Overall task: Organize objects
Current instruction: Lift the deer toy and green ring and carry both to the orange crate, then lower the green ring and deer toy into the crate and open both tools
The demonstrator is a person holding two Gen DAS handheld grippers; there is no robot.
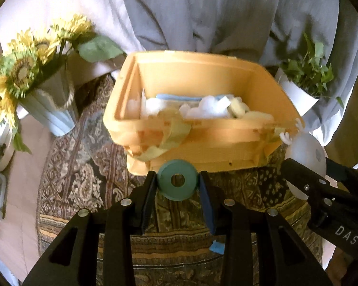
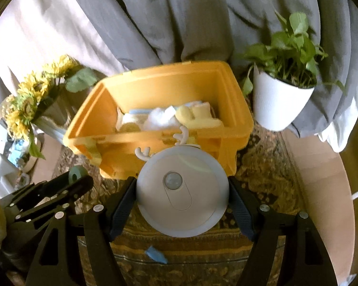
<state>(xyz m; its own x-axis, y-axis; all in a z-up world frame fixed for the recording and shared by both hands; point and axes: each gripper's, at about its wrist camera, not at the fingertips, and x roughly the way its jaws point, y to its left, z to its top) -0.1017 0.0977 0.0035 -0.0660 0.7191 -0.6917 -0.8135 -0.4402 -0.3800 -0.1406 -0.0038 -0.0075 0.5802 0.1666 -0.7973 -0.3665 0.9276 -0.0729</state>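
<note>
A yellow plastic bin point(image 1: 226, 143) stands on a patterned cloth and holds several white, yellow and blue soft items. My left gripper point(image 1: 178, 183) is shut on a green ring point(image 1: 178, 183) and holds it just in front of the bin's near wall. My right gripper point(image 2: 181, 190) is shut on a round white night light with antlers point(image 2: 181, 190), also just in front of the bin point(image 2: 131, 88). The night light also shows at the right of the left wrist view point(image 1: 306, 157). The green ring also shows in the right wrist view point(image 2: 76, 173).
A white vase of sunflowers point(image 1: 47, 109) stands left of the bin. A white pot with a green plant point(image 2: 279, 102) stands to its right. A grey curtain point(image 2: 179, 19) hangs behind. A small blue piece point(image 2: 156, 255) lies on the patterned cloth point(image 1: 83, 166).
</note>
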